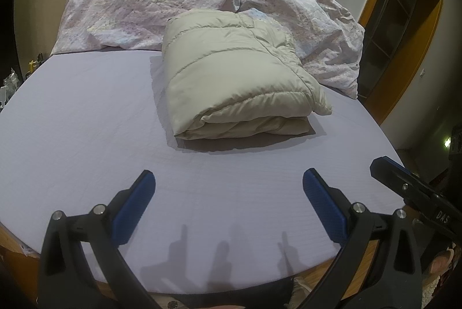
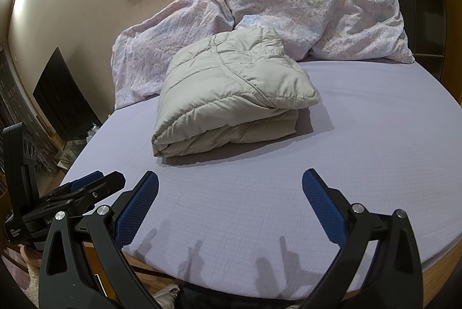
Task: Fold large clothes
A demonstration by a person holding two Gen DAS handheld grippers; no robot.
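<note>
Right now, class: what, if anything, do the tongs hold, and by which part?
Nothing. The left tongs and right tongs are open above the sheet, apart from the folded jacket.

Pale beige quilted puffer jacket (image 1: 231,72), folded into a thick rectangular bundle, layers stacked, lying flat mid-bed on the lavender sheet (image 1: 86,118), far end touching the floral duvet (image 1: 138,6)

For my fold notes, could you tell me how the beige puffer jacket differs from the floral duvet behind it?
The puffer jacket is plain beige and folded into a compact stack; the floral duvet is patterned and lies crumpled. The jacket sits mid-bed, the duvet bunched along the far edge. Both rest on the lilac sheet, untouched by either gripper.
</note>
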